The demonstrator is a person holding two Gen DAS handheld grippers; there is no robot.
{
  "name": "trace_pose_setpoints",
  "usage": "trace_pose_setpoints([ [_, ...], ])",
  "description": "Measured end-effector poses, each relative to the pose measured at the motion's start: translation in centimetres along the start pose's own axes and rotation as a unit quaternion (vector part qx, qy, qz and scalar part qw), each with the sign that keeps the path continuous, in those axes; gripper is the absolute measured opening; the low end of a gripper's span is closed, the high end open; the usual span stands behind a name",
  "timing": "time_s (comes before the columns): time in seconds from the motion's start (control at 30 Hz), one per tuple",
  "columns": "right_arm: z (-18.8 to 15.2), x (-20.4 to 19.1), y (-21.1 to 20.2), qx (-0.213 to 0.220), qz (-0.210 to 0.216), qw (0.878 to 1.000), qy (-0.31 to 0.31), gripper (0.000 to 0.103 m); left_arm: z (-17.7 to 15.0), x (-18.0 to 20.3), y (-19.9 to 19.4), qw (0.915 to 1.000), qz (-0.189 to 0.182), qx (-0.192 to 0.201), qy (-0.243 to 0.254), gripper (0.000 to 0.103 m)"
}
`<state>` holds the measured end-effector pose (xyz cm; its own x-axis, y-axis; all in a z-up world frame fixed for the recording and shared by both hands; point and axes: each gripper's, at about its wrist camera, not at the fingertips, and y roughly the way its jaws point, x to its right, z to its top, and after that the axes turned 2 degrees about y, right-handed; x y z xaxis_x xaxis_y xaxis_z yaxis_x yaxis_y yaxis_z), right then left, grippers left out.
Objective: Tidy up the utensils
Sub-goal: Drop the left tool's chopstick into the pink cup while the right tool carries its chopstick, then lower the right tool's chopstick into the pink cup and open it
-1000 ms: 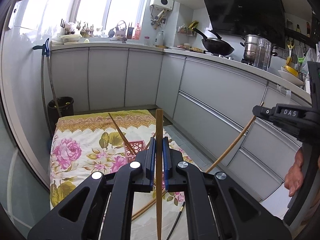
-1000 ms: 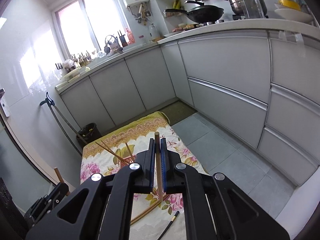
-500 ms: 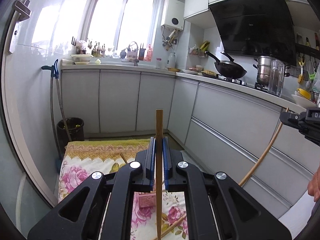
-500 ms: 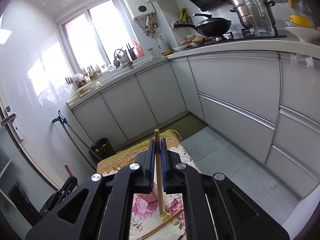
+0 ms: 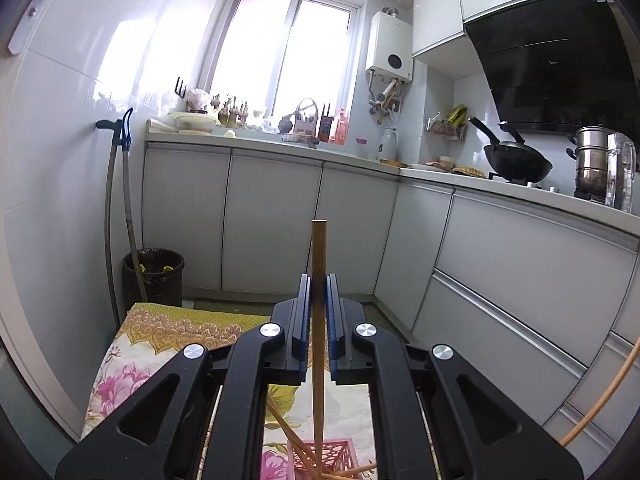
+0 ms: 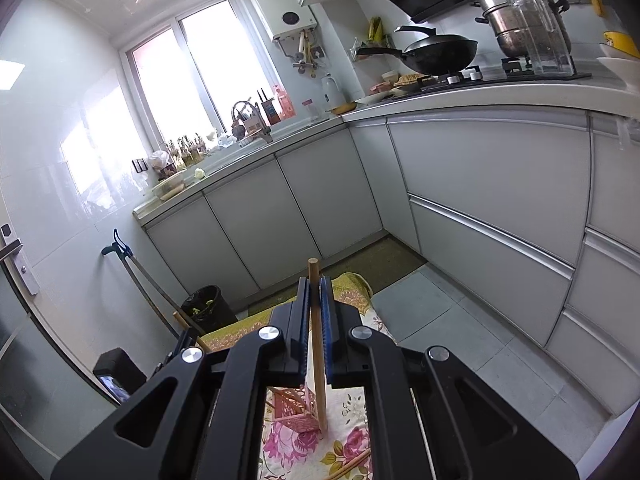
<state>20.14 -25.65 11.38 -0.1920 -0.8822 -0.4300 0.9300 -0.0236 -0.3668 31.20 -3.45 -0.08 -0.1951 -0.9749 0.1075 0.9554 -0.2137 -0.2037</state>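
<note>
Carrying one wooden chopstick (image 5: 319, 312) clamped upright in the left gripper (image 5: 318, 304), another wooden chopstick (image 6: 317, 344) clamped in the right gripper (image 6: 315, 312); lowering tips first into the pink lattice plastic basket (image 6: 298, 414) mid-tablecloth; releasing only once seated.

Two grippers, one per view: left gripper (image 5: 318, 280), right gripper (image 6: 315, 284).

Chopsticks held: two, one wooden chopstick (image 5: 319, 320) in the left, one chopstick (image 6: 318, 344) in the right.

Pink baskets: one (image 5: 332, 456), on the cloth. Loose chopsticks (image 5: 292, 436) leaning in it: at least two, exact count unclear behind the gripper body.

Flowered cloths: one (image 5: 168, 332).

Bins: one black bin (image 5: 154, 276).

Long-handled tools against the wall (image 5: 120, 208): two.

Woks: one (image 5: 516, 160). Steel pots: one stacked pot (image 5: 590, 160). Clear jugs: one (image 5: 620, 172).

Wall heaters: one (image 5: 390, 54). Windows: one, two panes (image 5: 284, 52).

Thin curved rods at right edge: one (image 5: 600, 404).
</note>
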Motion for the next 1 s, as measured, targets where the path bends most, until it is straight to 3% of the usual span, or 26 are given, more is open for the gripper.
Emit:
trace_pose_setpoints([
  [0.3,0.2,-1.4,3.6,-0.002,0.007,1.0,-0.003,0.006,-4.7,-1.1,3.2,0.9988,-0.008,-0.047,-0.007,0.008],
  [0.4,0.6,-2.3,3.9,-0.002,0.011,1.0,-0.001,0.006,-4.5,-1.5,2.3,0.9989,-0.015,-0.043,-0.012,0.025],
  [0.6,1.3,-5.0,3.3,0.01,0.022,1.0,-0.013,0.006,-0.6,-3.0,-3.0,0.9987,-0.032,0.0,-0.038,0.032],
  [0.73,1.0,-7.3,3.8,0.01,0.03,0.999,-0.026,0.006,0.9,-5.0,-8.2,0.9976,-0.015,0.028,-0.061,0.046],
  [1.0,-2.0,-10.1,8.4,-0.014,0.018,0.999,-0.043,0.006,1.0,-10.6,-13.1,0.9947,0.048,-0.001,-0.091,0.048],
])
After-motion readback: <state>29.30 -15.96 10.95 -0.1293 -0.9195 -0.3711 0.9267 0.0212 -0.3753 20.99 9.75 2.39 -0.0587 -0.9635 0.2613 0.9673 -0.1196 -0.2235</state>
